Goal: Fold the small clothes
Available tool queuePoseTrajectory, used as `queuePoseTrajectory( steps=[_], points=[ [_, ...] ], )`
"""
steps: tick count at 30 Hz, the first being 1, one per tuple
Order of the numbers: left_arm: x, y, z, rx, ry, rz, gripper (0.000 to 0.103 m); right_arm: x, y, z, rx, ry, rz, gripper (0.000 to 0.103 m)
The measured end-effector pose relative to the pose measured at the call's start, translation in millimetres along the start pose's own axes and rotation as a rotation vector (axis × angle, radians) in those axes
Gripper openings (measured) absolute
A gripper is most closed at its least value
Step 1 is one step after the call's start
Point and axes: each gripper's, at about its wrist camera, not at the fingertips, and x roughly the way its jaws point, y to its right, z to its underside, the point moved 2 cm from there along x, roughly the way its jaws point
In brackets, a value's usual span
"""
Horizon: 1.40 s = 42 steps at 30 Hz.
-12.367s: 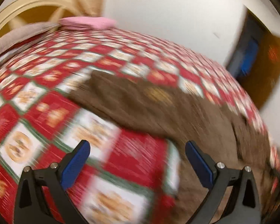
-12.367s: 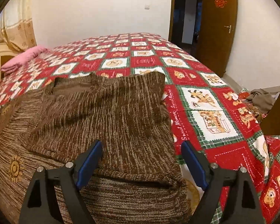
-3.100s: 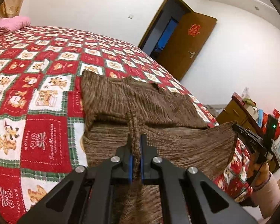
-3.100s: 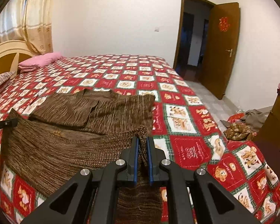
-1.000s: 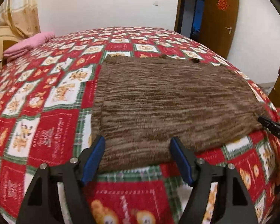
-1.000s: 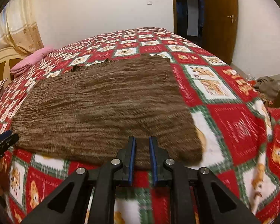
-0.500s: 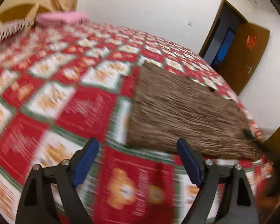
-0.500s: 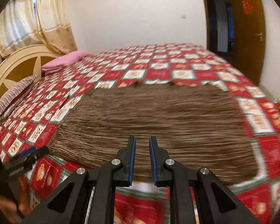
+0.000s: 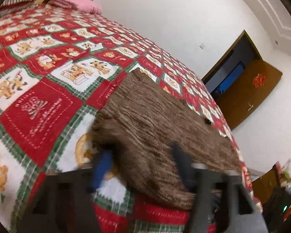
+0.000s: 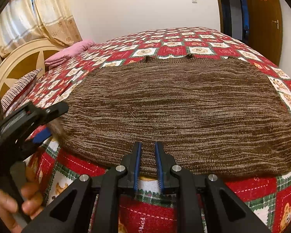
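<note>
The folded brown sweater [image 10: 176, 106] lies ahead of the nearly closed, empty right gripper [image 10: 147, 163]; the blurred left gripper [image 9: 141, 167], seemingly apart, straddles its corner, where layers could be dragged askew.

Brown knit garment [image 10: 184, 112] folded flat on the bed [image 10: 176, 50]

It is a mottled brown-and-tan knit, lying as a broad, roughly rectangular slab across the near part of the red, white and green checked bedcover. Its long near edge runs close along the bed's near edge. The far edge shows two small dark notches. In the left wrist view the garment [image 9: 155, 124] is blurred at its near corner, which looks slightly lifted off the cover.
</note>
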Motion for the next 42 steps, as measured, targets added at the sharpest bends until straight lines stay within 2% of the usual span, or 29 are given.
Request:
queuePoseTrajectory(
  steps=[1,6,9,11,13,18,22,23,25,27,28,30,32,34,36,38,40,42],
  points=[
    [2,-1,-1,-0.001,-0.008,-0.005,0.015,-3,4,1,0.009,0.002,-0.009,0.015],
    [-1,-15,9,-0.060,-0.035,-0.024,0.018,1,0,-2,0.031,0.001,-0.037,0.015],
    [-15,-21,18,-0.115,-0.028,-0.014,0.024,1,-1,-3,0.028,0.000,-0.035,0.016],
    [-23,-23,22,-0.145,-0.022,0.009,0.037,1,-1,-3,0.030,0.000,-0.037,0.016],
    [-28,-25,23,-0.176,-0.007,0.039,0.045,1,-1,-3,0.032,0.001,-0.038,0.015],
    [-34,-30,24,-0.193,-0.002,0.061,0.048,1,-1,-3,0.033,0.001,-0.038,0.016],
    [-35,-14,29,-0.135,0.012,0.071,0.078,1,0,-3,0.039,0.002,-0.048,0.016],
    [-33,-12,26,-0.143,0.017,0.069,0.090,1,2,-3,0.045,0.003,-0.055,0.016],
    [-23,-6,17,-0.172,0.035,0.078,0.103,1,3,-3,0.050,0.004,-0.061,0.016],
    [-9,-4,5,-0.195,0.046,0.031,0.103,1,3,-3,0.050,0.004,-0.062,0.016],
    [-6,-6,1,-0.214,0.056,0.018,0.101,1,3,-2,0.049,0.004,-0.061,0.016],
    [-5,-11,-6,-0.239,0.085,0.010,0.076,0,3,-2,0.044,0.005,-0.056,0.016],
    [2,-18,-5,-0.239,0.039,0.053,0.015,0,3,-1,0.046,0.008,-0.057,0.015],
    [8,-32,0,-0.247,-0.002,0.047,0.011,0,3,-1,0.044,0.005,-0.055,0.015],
    [-1,-37,3,-0.236,0.022,0.079,0.011,-2,-2,-3,0.021,0.002,-0.037,0.015],
    [-9,-35,3,-0.199,0.026,0.060,0.010,-7,-8,-7,0.007,0.021,-0.036,0.015],
    [-15,-34,3,-0.185,0.021,0.056,0.010,-14,-15,-14,0.035,0.056,-0.070,0.015],
    [-17,-34,3,-0.179,0.019,0.044,0.012,-12,-24,-18,0.054,0.055,-0.116,0.015]
  ],
)
